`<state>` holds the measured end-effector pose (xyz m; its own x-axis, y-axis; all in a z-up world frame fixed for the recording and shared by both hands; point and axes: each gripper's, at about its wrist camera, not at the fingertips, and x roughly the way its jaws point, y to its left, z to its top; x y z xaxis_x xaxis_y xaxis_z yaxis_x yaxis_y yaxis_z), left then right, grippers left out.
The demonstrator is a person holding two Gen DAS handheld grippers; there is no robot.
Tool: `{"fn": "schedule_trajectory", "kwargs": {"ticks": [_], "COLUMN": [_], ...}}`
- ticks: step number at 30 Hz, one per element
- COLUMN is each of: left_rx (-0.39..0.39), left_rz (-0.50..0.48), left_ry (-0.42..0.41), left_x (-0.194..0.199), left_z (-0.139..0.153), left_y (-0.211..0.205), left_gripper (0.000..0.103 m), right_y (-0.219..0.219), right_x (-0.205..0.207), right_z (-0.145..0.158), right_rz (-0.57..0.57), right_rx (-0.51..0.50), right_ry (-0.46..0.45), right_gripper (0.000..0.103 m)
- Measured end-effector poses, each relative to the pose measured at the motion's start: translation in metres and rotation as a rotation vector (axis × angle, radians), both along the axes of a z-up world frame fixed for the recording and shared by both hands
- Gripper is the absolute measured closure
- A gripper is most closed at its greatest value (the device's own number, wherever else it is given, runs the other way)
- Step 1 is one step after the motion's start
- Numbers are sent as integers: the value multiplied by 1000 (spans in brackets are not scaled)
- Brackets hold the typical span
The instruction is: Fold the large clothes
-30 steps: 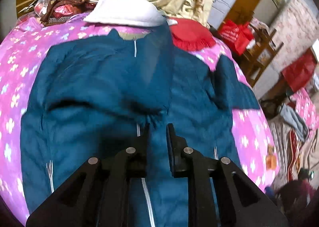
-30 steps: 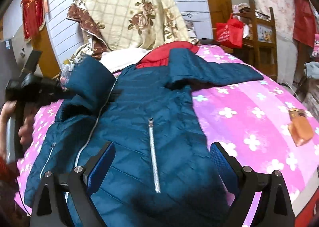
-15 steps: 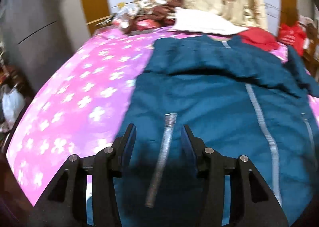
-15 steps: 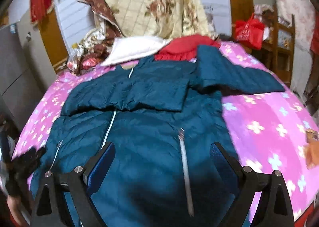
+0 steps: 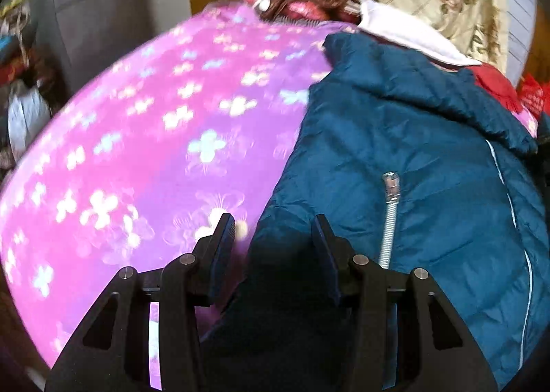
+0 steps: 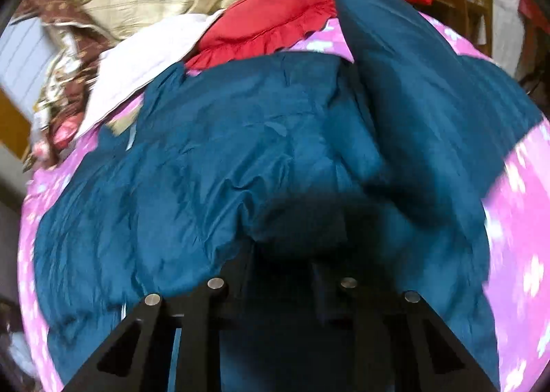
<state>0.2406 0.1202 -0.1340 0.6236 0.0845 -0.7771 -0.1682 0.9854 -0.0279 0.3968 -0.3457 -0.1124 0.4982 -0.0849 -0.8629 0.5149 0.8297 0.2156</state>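
On the pink flowered bedspread, the left gripper is hovering part-open over the hem edge of the teal puffer jacket, pads clear of it. Rightward, the right gripper is closing, jacket fabric bunching between its hidden tips.

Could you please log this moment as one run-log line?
left gripper: open over jacket edge | right gripper: closing, jacket fabric between jaws | bedspread

Pink flowered bed — teal jacket, red cushion, white pillow on it.
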Motion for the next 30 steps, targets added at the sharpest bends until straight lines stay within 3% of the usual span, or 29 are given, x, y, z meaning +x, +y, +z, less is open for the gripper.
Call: {"fn": "schedule_trajectory", "kwargs": {"ticks": [3,6,10,14,16,18,20,22,26,30], "left_rx": [-29,-20,-7,5,11,9,12,45,73,89], "left_rz": [16,23,33,51,53,39,20,3,-8,5], "left_ry": [4,7,9,10,3,-24,-64,-111,-125,-102], "left_x": [0,0,0,-6,-13,-26,-37,-45,-47,-43], "left_z": [-2,-2,-3,-2,2,9,15,22,23,14], "left_y": [4,3,1,1,-1,-8,-17,-27,-40,-43], "left_gripper": [53,50,47,47,47,47,47,47,47,47], "right_y": [-9,-2,14,9,-1,-19,-33,-43,-37,1], "right_x": [19,14,-21,-77,-104,-136,-156,-168,-164,-109], "right_z": [-8,-9,-3,9,18,33,46,57,61,52], "right_rz": [-54,-25,85,152,141,101,81,69,95,121], "right_rx": [-30,-78,-163,-93,-39,-27,-52,-60,-38,-142], "right_ry": [36,37,51,19,-22,-82,-131,-155,-163,-110], "right_gripper": [75,75,75,75,71,50,38,35,35,35]}}
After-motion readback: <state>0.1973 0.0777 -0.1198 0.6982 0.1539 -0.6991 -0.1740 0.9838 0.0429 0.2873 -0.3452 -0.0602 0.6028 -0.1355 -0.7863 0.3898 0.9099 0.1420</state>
